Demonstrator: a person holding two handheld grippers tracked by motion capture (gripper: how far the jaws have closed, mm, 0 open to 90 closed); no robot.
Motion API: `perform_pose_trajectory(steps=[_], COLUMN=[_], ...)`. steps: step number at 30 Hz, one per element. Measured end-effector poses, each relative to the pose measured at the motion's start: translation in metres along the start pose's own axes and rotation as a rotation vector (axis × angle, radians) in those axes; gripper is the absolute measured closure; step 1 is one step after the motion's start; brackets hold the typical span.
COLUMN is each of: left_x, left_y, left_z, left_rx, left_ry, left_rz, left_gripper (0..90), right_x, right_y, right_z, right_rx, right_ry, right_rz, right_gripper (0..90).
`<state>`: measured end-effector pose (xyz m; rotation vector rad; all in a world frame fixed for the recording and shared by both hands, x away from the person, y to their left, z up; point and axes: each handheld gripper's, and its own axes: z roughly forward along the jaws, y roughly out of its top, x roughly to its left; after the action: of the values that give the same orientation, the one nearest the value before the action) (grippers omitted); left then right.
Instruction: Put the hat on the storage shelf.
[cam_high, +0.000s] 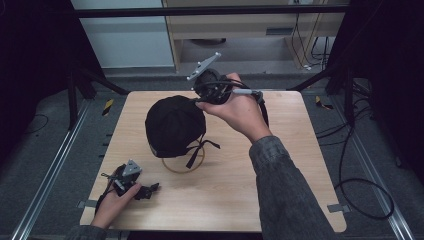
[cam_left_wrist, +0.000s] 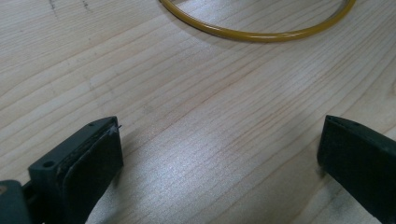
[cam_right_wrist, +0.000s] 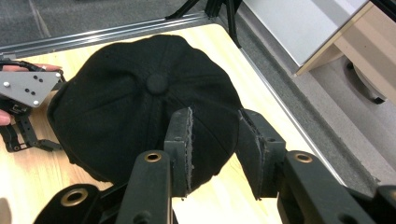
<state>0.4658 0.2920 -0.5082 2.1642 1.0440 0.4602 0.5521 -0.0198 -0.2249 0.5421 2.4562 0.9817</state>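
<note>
Right gripper (cam_right_wrist: 214, 149): jaws part-closed, gripping nothing, a gap between the pads.
Black cap (cam_right_wrist: 140, 112): on a yellow ring stand (cam_high: 182, 165), just beyond those fingertips.
Left gripper (cam_left_wrist: 219, 154): jaws spread wide, empty, above bare table (cam_left_wrist: 187, 93).

Black cap (cam_high: 174, 125), yellow ring (cam_left_wrist: 256, 32), light wood-grain table (cam_high: 235, 185)

A black cap (cam_high: 175, 125) sits on a yellow wire ring stand (cam_high: 183, 164) near the middle of the wooden table (cam_high: 280, 165), its strap hanging at the front. The right gripper (cam_high: 200, 97) hovers at the cap's far edge, apparently just touching it. The left gripper (cam_high: 150, 190) rests on the table near the front-left corner, well apart from the cap.
</note>
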Motion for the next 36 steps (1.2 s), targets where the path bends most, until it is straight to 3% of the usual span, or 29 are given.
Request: perform_pose_trajectory(steps=[27, 36], left_x=[0.000, 0.000], left_y=[0.000, 0.000], left_z=[0.000, 0.000], left_rx=[0.000, 0.000], left_ry=[0.000, 0.000], left_rz=[0.000, 0.000], left_gripper=[0.0, 0.0], right_x=[-0.015, -0.019], right_y=[-0.035, -0.044], right_z=[-0.026, -0.033], right_rx=[-0.029, -0.034], right_ry=[-0.035, -0.054], right_rz=[0.068, 0.082], right_gripper=[64.3, 57.8])
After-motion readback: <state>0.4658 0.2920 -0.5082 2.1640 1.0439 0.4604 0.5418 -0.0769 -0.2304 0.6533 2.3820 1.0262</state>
